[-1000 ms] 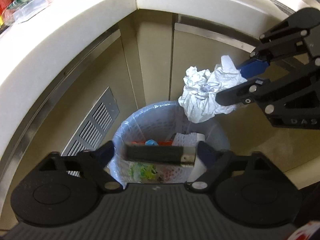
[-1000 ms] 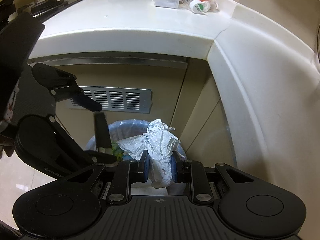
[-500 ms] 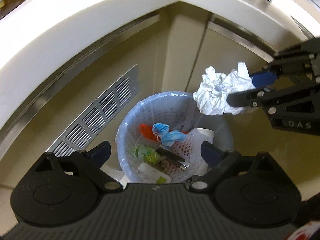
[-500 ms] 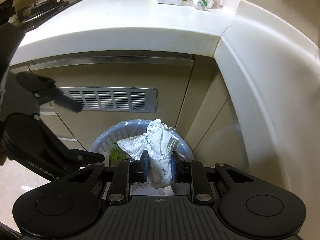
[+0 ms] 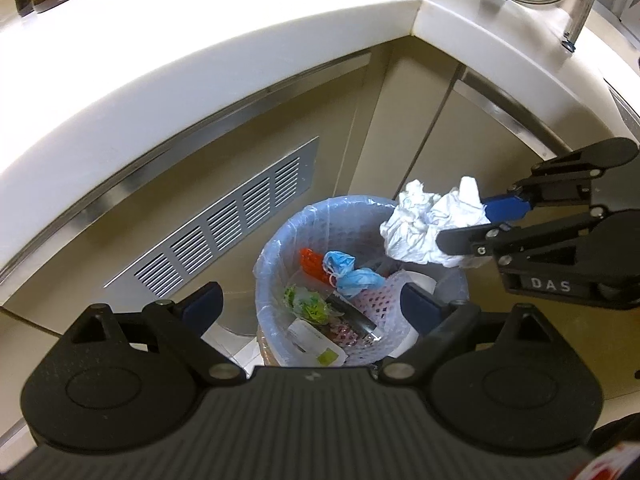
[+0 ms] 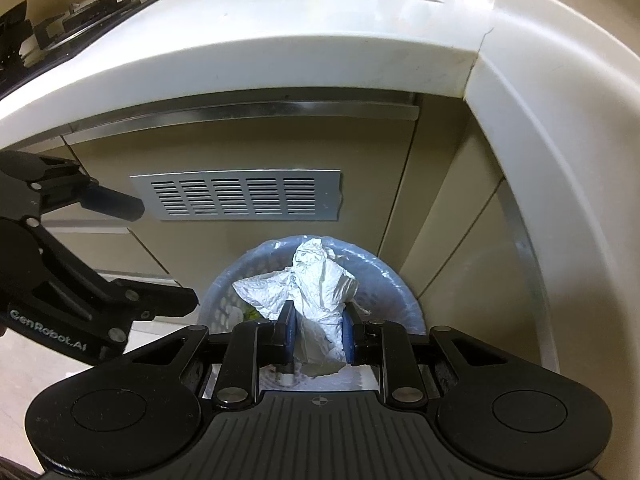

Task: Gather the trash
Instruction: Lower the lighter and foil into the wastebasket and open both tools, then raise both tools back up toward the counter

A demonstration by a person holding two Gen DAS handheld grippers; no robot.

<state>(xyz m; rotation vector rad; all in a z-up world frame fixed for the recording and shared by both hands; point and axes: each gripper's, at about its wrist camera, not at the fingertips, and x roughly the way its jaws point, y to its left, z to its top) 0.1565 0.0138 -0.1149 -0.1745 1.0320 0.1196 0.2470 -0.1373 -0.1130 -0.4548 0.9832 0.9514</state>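
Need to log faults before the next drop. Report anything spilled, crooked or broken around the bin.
Nothing stands out. The bin stands upright by the cupboards, its liner folded over the rim and the rubbish inside it. The crumpled paper sits between the right tool's pads, above the bin's opening.

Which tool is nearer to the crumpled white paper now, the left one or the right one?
The right. The right tool has the crumpled white paper between its fingers, which have just been opening. The left tool is open and empty, apart from the paper, over the trash bin.
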